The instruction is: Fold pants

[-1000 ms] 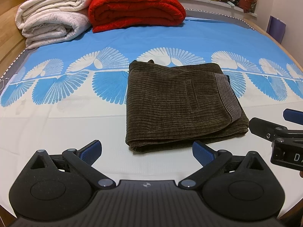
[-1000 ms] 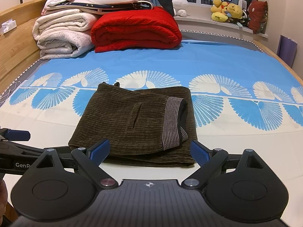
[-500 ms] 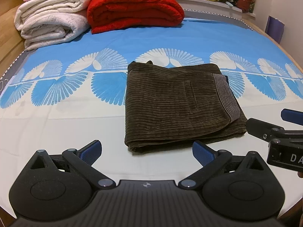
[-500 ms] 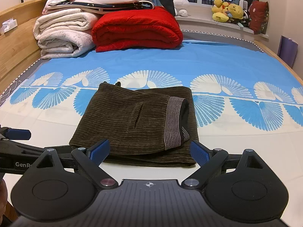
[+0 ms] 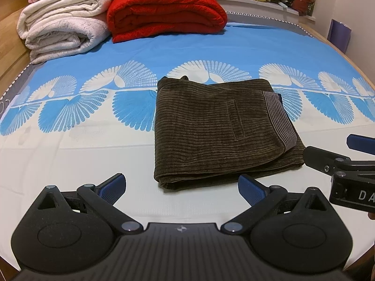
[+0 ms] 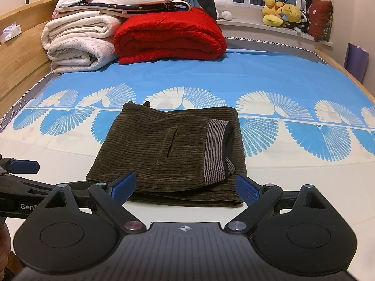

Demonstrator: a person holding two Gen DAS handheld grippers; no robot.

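Note:
Brown corduroy pants [image 5: 218, 131] [image 6: 171, 154] lie folded into a thick rectangle on the bed, with the striped waistband [image 6: 215, 152] on top at their right side. My left gripper [image 5: 181, 188] is open and empty, hovering just short of the bundle's near edge. My right gripper [image 6: 185, 187] is open too, its blue pads level with the near edge of the pants, nothing between them. The right gripper's fingers [image 5: 337, 161] show at the right edge of the left wrist view; the left gripper's fingers [image 6: 21, 173] show at the left of the right wrist view.
The bed sheet [image 5: 164, 53] is blue with white fan prints, pale near me. A folded red blanket [image 6: 168, 37] and stacked white quilts [image 6: 77, 44] sit at the head. Plush toys [image 6: 281, 14] line the windowsill. A wooden bed frame [image 6: 21, 53] runs along the left.
The pants sit slightly lower and closer in the right wrist view. Both grippers stay open and have shifted only slightly.

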